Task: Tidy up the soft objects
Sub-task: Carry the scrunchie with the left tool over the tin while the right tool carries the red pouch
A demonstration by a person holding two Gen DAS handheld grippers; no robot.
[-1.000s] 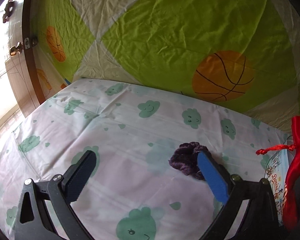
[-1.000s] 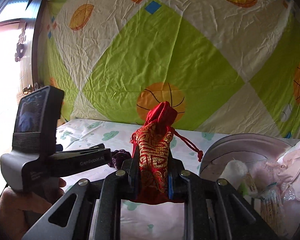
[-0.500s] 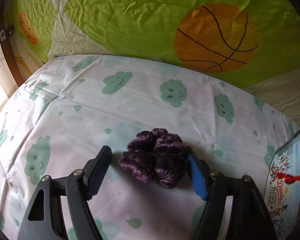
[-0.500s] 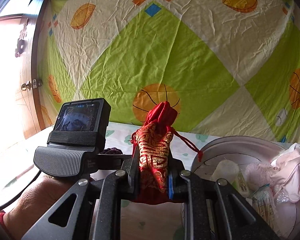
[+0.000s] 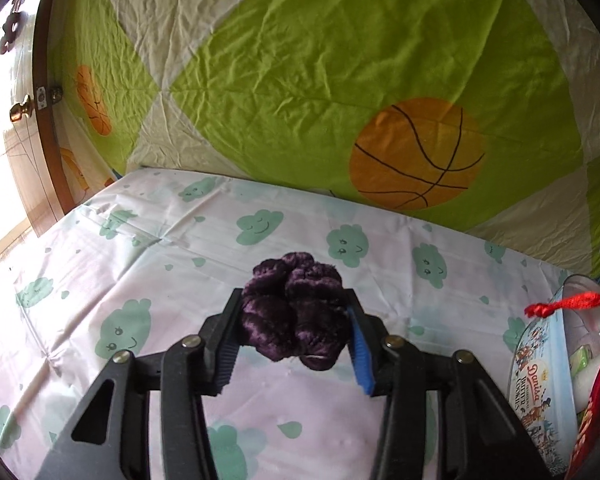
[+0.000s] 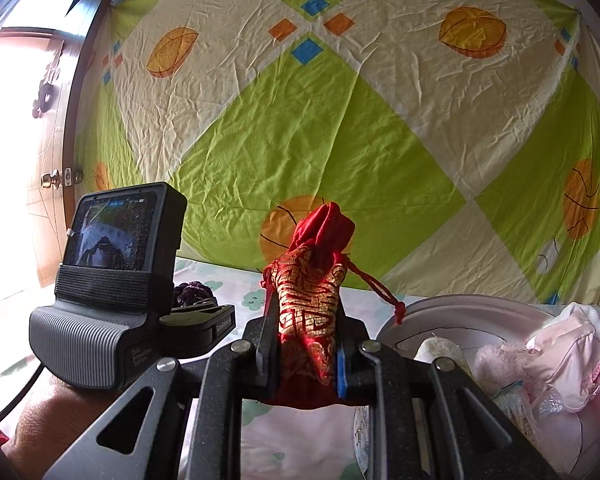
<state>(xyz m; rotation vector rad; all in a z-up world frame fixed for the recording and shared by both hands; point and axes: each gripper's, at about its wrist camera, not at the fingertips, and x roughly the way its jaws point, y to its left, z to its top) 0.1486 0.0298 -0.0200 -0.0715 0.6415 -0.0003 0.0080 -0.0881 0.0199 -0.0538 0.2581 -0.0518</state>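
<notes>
A dark purple scrunchie [image 5: 296,312] sits between the pads of my left gripper [image 5: 294,322], lifted just off the cloud-print sheet [image 5: 148,248]. The jaws are closing and both pads press its sides. In the right wrist view the scrunchie [image 6: 192,292] peeks out behind the left gripper's camera body [image 6: 112,288]. My right gripper [image 6: 306,332] is shut on a red and gold drawstring pouch [image 6: 308,304], held upright above the sheet. Its red cord [image 5: 568,304] hangs into the left wrist view.
A round cookie tin [image 5: 540,368] stands at the right, its rim [image 6: 460,308] ringing pink and white soft items [image 6: 556,356]. A green and cream sheet with basketballs [image 5: 416,152] hangs behind. A wooden door with a knob [image 5: 20,110] is at the left.
My left gripper moved in around the purple scrunchie, its wide-open jaws narrowed onto it, and the scrunchie now rides between the pads. The right gripper kept still with the pouch.
</notes>
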